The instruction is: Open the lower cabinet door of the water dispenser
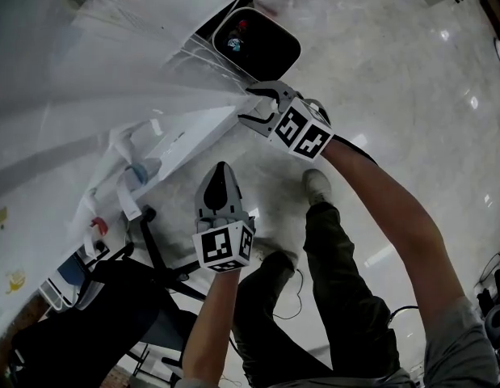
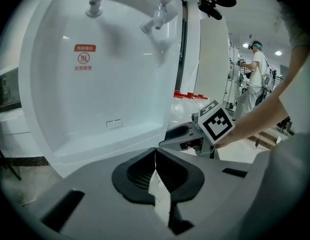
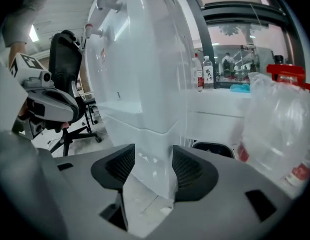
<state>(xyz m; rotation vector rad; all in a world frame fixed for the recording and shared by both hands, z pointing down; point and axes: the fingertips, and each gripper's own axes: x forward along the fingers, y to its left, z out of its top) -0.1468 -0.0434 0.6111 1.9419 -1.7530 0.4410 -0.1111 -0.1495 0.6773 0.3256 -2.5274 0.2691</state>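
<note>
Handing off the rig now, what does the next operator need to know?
Left gripper shut, empty, facing the water dispenser front.
Right gripper open, fingers either side of the lower cabinet door corner edge, not clamped.
Done: approach only; door looks unopened.
Left: clamp that edge, swing the door out.

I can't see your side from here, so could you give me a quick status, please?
Left gripper shut, empty. Right gripper open, straddling lower front corner of the water dispenser, not gripping. Office chair off to one side, not blocking.
</note>
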